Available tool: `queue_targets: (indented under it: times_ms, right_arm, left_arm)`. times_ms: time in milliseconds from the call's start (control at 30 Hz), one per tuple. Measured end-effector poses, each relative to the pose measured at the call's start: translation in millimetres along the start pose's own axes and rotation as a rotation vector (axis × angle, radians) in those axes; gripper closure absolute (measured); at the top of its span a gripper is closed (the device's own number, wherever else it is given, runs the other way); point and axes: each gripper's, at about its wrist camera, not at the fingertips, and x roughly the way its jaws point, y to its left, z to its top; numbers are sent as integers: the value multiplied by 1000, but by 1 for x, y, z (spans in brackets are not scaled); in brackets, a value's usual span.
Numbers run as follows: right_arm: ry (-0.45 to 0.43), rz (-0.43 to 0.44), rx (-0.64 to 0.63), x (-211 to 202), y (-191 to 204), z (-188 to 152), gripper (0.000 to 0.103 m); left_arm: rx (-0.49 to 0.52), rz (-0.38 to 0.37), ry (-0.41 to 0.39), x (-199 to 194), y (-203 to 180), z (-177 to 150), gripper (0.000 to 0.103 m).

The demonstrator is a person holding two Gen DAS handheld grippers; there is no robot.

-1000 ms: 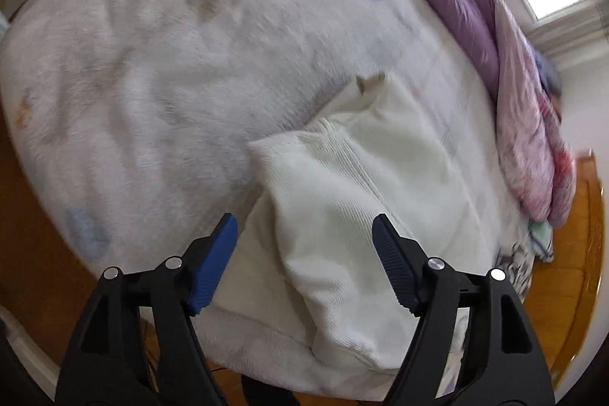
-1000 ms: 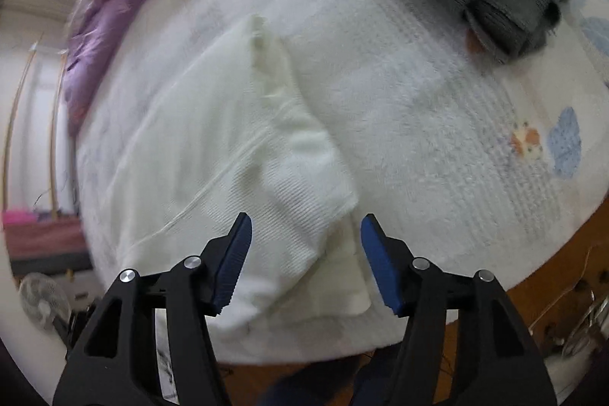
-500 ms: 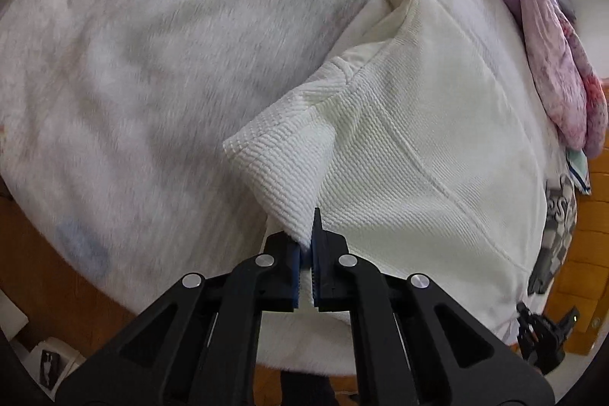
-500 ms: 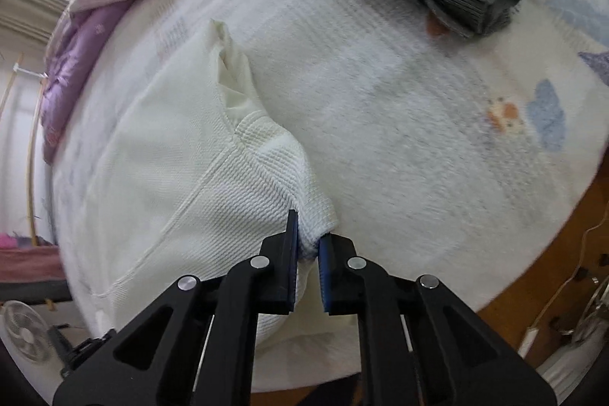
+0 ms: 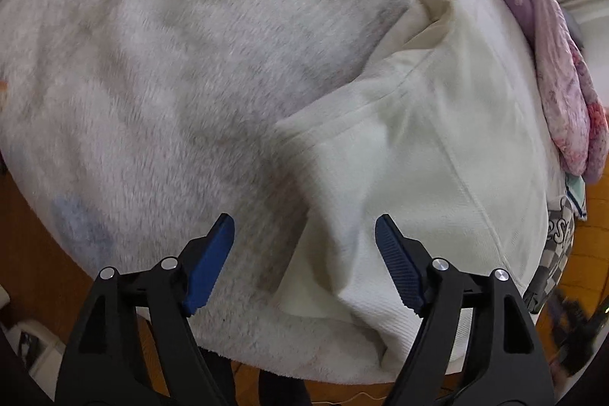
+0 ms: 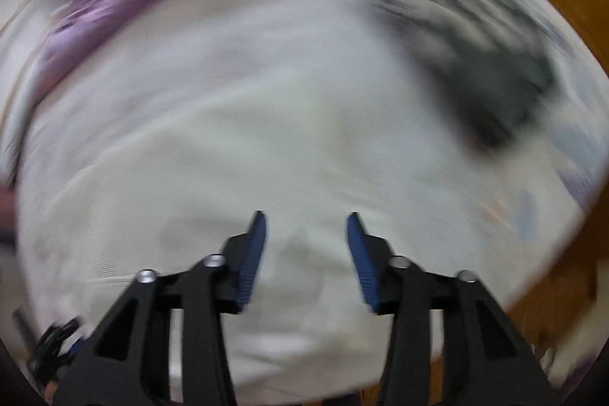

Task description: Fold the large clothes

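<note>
A cream-white knitted garment (image 5: 411, 147) lies folded on a white fluffy bed cover (image 5: 171, 71). My left gripper (image 5: 304, 246) is open and empty, held just above the garment's near left corner, where a fold stands up. The right wrist view is badly blurred by motion; the garment (image 6: 266, 147) fills its middle. My right gripper (image 6: 306, 246) is open and empty above the garment's near edge.
A purple and pink quilt (image 5: 548, 37) lies bunched along the far side of the bed. A dark grey knitted garment (image 6: 495, 86) lies at the right. Wooden floor (image 5: 30, 253) shows past the bed's near edge.
Both grippers were shut on the garment's near corners half a second ago. Both have since opened and let it go. The right gripper is swinging fast, blurring its view.
</note>
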Motion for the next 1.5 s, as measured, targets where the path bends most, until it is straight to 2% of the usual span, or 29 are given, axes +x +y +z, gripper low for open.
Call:
queue_targets:
  times_ms: [33, 67, 100, 167, 267, 367, 400, 467, 533, 600, 833, 900, 967, 1067, 1100, 1133, 1167, 1233, 1267, 1300, 1333, 1433, 1500]
  right_arm:
    - [6, 65, -46, 6, 24, 4, 82]
    - [27, 133, -88, 21, 53, 12, 91]
    - [41, 157, -120, 32, 71, 18, 96]
    - [73, 214, -183, 64, 111, 28, 98]
    - [149, 234, -206, 113, 144, 38, 99]
    - [248, 165, -265, 162, 164, 42, 99]
    - [284, 159, -262, 171, 167, 33, 100]
    - [318, 205, -203, 187, 156, 35, 103]
    - [338, 246, -120, 186, 144, 33, 103]
    - [361, 255, -90, 176, 137, 19, 103]
    - [364, 207, -126, 132, 121, -71, 102]
    - [329, 205, -113, 128, 117, -82, 102]
    - [331, 197, -104, 139, 120, -82, 103]
    - [349, 212, -115, 151, 119, -76, 103]
    - [355, 216, -120, 151, 121, -75, 103]
    - [356, 222, -128, 149, 123, -75, 103]
    - [346, 228, -147, 145, 123, -76, 103]
    - [318, 228, -174, 131, 124, -74, 99]
    - [296, 215, -197, 121, 127, -79, 97]
    - [277, 205, -217, 114, 132, -82, 87]
    - [255, 213, -247, 104, 138, -88, 82]
    - [187, 291, -337, 77, 153, -110, 71]
    - [147, 374, -429, 57, 174, -135, 53]
  left_arm:
    - [-10, 1, 0, 4, 1, -1, 26]
    - [-19, 8, 9, 5, 4, -4, 26]
    - [-24, 10, 18, 8, 6, -6, 26]
    - [-20, 14, 26, 12, 8, -8, 26]
    - [-18, 11, 23, 13, 13, -10, 26]
    - [-32, 3, 24, 20, 8, -17, 23]
    - [-25, 8, 22, 22, 6, -19, 23]
    - [-15, 13, 17, 24, 1, -21, 22]
    - [-14, 18, 15, 27, -5, -23, 22]
    - [-16, 18, 17, 30, -15, -23, 22]
    - [13, -7, 49, 35, -20, -29, 23]
    - [16, -11, 53, 40, -25, -37, 25]
    - [7, -24, 56, 41, -26, -40, 26]
    - [-25, -62, 69, 39, -13, -41, 38]
    - [-33, -76, 76, 38, -9, -41, 50]
    - [-36, -93, 84, 37, -6, -40, 66]
    - [-41, -127, 103, 37, -4, -39, 72]
    - [-29, -142, 126, 37, -9, -39, 92]
    - [-23, -140, 128, 36, -12, -38, 93]
    - [-22, -137, 130, 36, -15, -35, 96]
    - [-29, -143, 133, 33, -16, -34, 97]
    - [-60, -207, 128, 18, -24, -25, 97]
    - [-53, -255, 125, 0, -31, -20, 97]
